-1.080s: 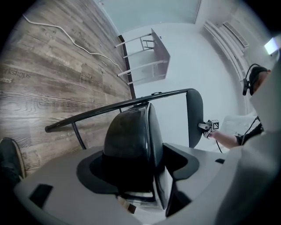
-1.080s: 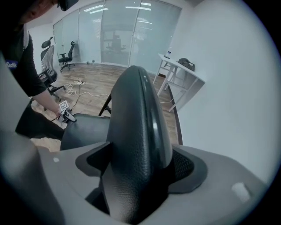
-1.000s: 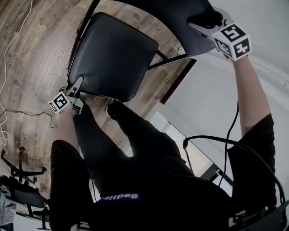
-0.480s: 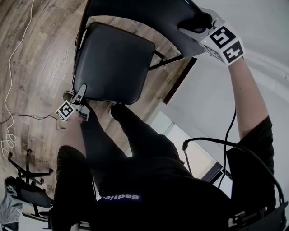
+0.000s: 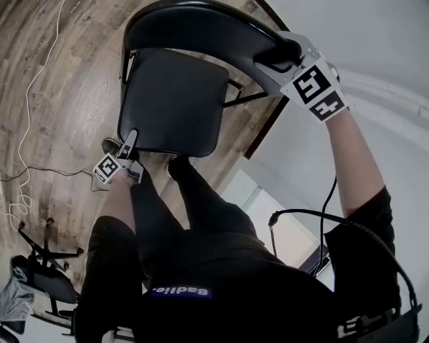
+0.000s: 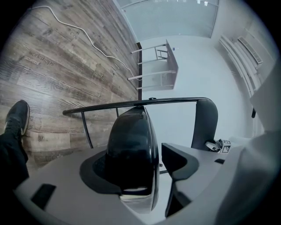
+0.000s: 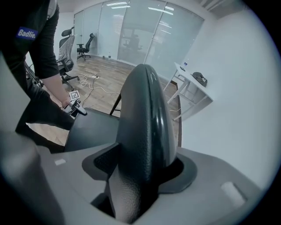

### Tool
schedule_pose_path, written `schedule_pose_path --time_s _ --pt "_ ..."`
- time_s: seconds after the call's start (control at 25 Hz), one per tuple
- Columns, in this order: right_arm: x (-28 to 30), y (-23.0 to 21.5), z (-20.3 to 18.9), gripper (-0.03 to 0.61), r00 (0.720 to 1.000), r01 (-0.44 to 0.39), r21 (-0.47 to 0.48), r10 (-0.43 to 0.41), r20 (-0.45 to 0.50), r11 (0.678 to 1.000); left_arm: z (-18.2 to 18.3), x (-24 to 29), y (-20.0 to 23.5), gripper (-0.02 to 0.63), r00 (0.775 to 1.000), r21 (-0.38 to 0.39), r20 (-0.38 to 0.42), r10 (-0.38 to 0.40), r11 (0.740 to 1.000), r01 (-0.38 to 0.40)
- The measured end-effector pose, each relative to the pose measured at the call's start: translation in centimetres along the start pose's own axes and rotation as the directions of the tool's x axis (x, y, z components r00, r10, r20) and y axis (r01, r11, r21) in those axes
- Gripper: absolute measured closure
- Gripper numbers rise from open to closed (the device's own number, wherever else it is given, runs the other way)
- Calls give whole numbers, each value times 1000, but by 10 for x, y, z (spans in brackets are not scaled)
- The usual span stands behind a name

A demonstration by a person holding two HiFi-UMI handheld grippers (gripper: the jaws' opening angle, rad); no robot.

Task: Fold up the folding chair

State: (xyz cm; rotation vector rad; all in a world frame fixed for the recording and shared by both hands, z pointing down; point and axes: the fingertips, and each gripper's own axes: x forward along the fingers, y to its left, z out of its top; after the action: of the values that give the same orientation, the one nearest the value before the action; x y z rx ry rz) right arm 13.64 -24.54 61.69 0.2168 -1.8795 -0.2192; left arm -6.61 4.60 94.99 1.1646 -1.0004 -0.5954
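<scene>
The black folding chair stands on the wood floor with its seat [image 5: 171,100] tilted up and its backrest [image 5: 201,20] at the top of the head view. My left gripper [image 5: 127,144] is shut on the seat's front edge [image 6: 131,145], which I see edge-on between its jaws. My right gripper [image 5: 281,57] grips the top of the backrest [image 7: 145,110]. Its jaws have just been closing, and the backrest fills the space between them. The right gripper view also shows the seat [image 7: 94,127] and the left gripper [image 7: 77,105] below.
The person's legs [image 5: 201,201] and a shoe [image 6: 17,118] stand just in front of the chair. A white cable [image 5: 33,114] trails over the floor at left, near an office chair base [image 5: 40,254]. A white table [image 7: 193,85] stands by the wall behind the chair.
Both grippers have risen. The seat's front edge has come up with the left gripper and looks narrower, and the backrest has come more fully into the head view.
</scene>
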Motion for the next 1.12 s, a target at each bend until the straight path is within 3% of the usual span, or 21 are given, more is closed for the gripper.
schedule_pose_path --time_s 0.2,0.36,0.68,1.12 --pt "-28 14 13 328 999 53 -19 -53 7 998 6 -2 -37 316 999 -17 29 -21 1000 21" --pt "-46 29 21 330 996 92 -32 -92 2 995 6 -8 -56 316 1000 -8 23 15 1000 -15" --pt "-79 66 36 375 993 114 -19 -114 22 993 8 -10 -99 334 999 -15 46 -14 1000 14" --pt "-114 103 50 418 992 125 -2 -125 31 992 17 -6 -160 391 997 4 75 6 1000 -6"
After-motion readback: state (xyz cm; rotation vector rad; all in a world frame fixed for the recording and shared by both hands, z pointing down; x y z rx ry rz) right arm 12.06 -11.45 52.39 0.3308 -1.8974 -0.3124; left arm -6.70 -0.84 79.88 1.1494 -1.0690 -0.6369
